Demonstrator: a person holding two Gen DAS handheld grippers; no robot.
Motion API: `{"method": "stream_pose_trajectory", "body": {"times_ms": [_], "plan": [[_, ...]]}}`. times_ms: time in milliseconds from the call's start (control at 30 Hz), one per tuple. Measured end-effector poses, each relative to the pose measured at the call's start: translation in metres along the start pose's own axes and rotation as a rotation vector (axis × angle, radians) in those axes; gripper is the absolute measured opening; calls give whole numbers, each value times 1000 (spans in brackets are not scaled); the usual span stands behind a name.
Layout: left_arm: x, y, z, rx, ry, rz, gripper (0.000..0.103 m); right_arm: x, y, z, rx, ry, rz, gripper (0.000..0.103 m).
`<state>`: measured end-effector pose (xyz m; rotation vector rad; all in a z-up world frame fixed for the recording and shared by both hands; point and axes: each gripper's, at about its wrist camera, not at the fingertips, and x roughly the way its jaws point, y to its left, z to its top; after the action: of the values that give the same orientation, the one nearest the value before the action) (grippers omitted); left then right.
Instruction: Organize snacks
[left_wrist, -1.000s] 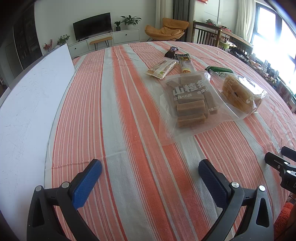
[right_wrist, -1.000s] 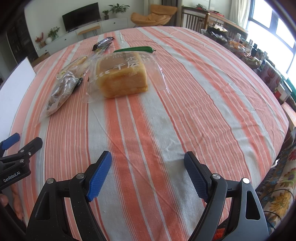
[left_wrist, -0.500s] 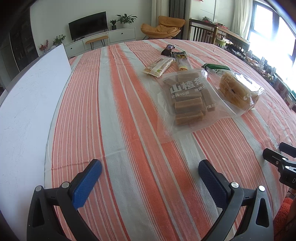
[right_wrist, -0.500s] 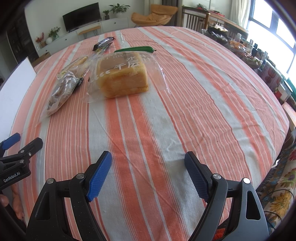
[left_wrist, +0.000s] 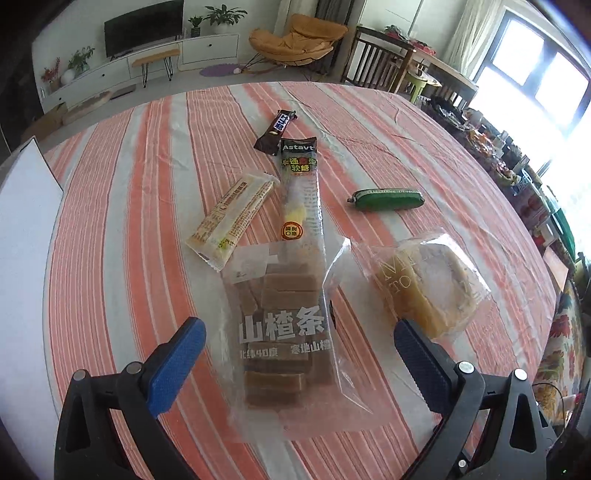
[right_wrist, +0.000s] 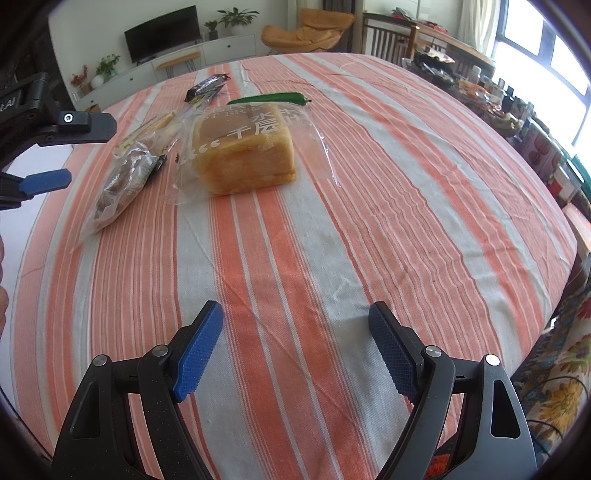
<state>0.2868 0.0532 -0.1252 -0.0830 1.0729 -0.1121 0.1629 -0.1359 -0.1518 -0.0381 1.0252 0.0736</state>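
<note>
Snacks lie on the striped tablecloth (left_wrist: 140, 229). A clear bag of brown hawthorn strips (left_wrist: 280, 373) sits right under my left gripper (left_wrist: 297, 330), which hangs open above it with its pads apart from the bag. Beside it are a bagged loaf of bread (left_wrist: 424, 288), a green pouch (left_wrist: 386, 199), a long candy pack (left_wrist: 299, 195), a cream bar (left_wrist: 232, 218) and a dark chocolate bar (left_wrist: 275, 133). My right gripper (right_wrist: 295, 314) stands open over bare cloth, well short of the bread (right_wrist: 243, 155). The left gripper (right_wrist: 74, 155) shows at that view's left edge.
A white board (left_wrist: 26, 236) lies along the table's left side. The table's right edge (right_wrist: 554, 206) drops to a floral cloth (right_wrist: 554, 387). Wooden chairs (left_wrist: 373, 55) and a cluttered side table (right_wrist: 480, 85) stand behind and to the right.
My left gripper has moved forward and right, from bare cloth to above the hawthorn bag, still open. The right gripper has stayed where it was.
</note>
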Motion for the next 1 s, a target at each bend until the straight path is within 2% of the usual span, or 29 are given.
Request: {"method": "stream_pose_trajectory", "body": {"times_ms": [67,100,167,200,267,300,400,500,600,700,833,900,1000], "plan": [[15,-3,3,29,11,89,101,0,2,0,-3,-1,1,84],[21,-2,3,33,21,104,100,0,2,0,-3,-2,2,84],[30,4,0,21,50,90,81,0,2,0,-4,-3,2,84],[32,9,-2,-3,62,63,75,0,2,-1,-4,-3,2,84],[25,16,-10,-43,24,39,63,0,1,-1,-4,-3,3,85],[20,19,-16,-47,17,57,59,0,2,-1,-4,-3,3,85],[2,33,-45,-89,12,87,59,0,2,-1,-4,-3,3,85],[-18,45,-81,-78,-17,154,59,0,1,-1,-3,-3,3,85],[-30,55,-106,-70,-54,184,63,0,1,-1,0,-2,3,85],[-26,65,-113,-83,-72,190,84,0,1,-1,4,0,2,85],[-23,67,-114,-66,-126,216,96,0,1,-1,3,0,5,85],[-20,69,-113,-84,-139,222,102,0,1,-1,3,0,4,85],[-18,73,-111,-97,-134,204,103,0,1,-1,3,0,4,85]]}}
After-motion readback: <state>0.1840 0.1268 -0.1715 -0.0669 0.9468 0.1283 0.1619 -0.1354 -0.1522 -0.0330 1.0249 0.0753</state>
